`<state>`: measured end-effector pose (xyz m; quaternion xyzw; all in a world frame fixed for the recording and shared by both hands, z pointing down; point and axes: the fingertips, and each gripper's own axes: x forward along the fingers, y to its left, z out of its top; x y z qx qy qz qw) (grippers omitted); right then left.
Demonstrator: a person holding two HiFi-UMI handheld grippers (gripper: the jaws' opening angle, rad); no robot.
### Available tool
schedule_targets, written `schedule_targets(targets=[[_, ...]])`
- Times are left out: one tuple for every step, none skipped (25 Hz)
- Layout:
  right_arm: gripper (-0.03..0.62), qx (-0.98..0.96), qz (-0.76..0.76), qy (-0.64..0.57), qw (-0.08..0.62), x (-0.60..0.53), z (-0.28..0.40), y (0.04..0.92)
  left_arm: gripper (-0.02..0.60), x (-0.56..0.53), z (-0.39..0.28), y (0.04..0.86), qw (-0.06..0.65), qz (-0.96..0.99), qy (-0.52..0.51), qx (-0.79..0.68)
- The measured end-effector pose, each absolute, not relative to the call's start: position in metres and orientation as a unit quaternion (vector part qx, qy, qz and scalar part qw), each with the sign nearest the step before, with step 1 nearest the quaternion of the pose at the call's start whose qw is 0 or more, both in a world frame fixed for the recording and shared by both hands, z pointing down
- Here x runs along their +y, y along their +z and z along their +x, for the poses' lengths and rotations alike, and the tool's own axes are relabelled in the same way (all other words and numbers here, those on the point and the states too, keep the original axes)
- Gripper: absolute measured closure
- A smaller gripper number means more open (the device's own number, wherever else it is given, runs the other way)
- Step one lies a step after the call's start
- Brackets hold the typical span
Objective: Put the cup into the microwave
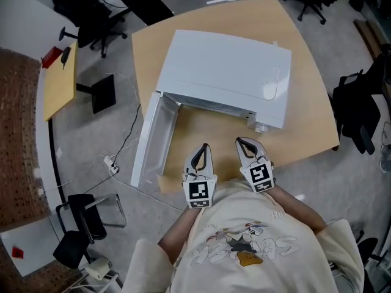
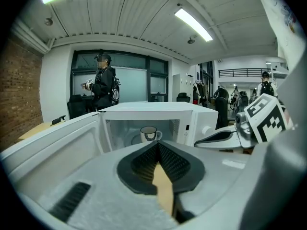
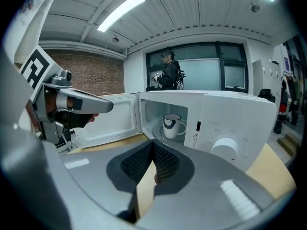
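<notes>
A white cup [image 2: 148, 133] with a dark rim stands upright on the turntable inside the white microwave [image 1: 226, 72]. The right gripper view shows the same cup [image 3: 171, 125] in the open cavity. The microwave door [image 1: 151, 140] hangs wide open to the left. My left gripper [image 1: 204, 147] and right gripper [image 1: 240, 141] sit side by side over the wooden table [image 1: 305, 96], near its front edge and short of the microwave's opening. Both are shut with nothing between the fingers. In their own views, the left gripper [image 2: 157, 145] and right gripper [image 3: 152, 144] each point toward the cavity.
The microwave's dial panel [image 3: 225, 147] is right of the cavity. Office chairs [image 1: 98, 17] stand behind the table, and a folding stool [image 1: 85, 218] sits at the lower left. A power strip and cable [image 1: 111, 163] lie on the floor. A person [image 2: 103, 83] stands far behind.
</notes>
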<state>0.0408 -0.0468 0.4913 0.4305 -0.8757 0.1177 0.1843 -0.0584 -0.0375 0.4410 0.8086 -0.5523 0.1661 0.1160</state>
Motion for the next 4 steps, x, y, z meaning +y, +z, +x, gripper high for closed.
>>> schedule_targets(targets=[[0.589, -0.875, 0.432, 0.119, 0.185, -0.0471, 0.0427, 0.4923, 0.577, -0.0373, -0.0573, 0.4417, 0.117, 0.809, 0.166, -0.551], [0.589, -0.874, 0.433, 0.119, 0.186, -0.0475, 0.0445, 0.4933, 0.577, -0.0375, -0.0563, 0.4424, 0.117, 0.810, 0.166, -0.550], [0.589, -0.873, 0.435, 0.120, 0.186, -0.0479, 0.0462, 0.4942, 0.577, -0.0380, -0.0551, 0.4429, 0.118, 0.811, 0.165, -0.549], [0.589, -0.872, 0.436, 0.121, 0.187, -0.0483, 0.0479, 0.4951, 0.577, -0.0385, -0.0540, 0.4434, 0.120, 0.812, 0.164, -0.547]])
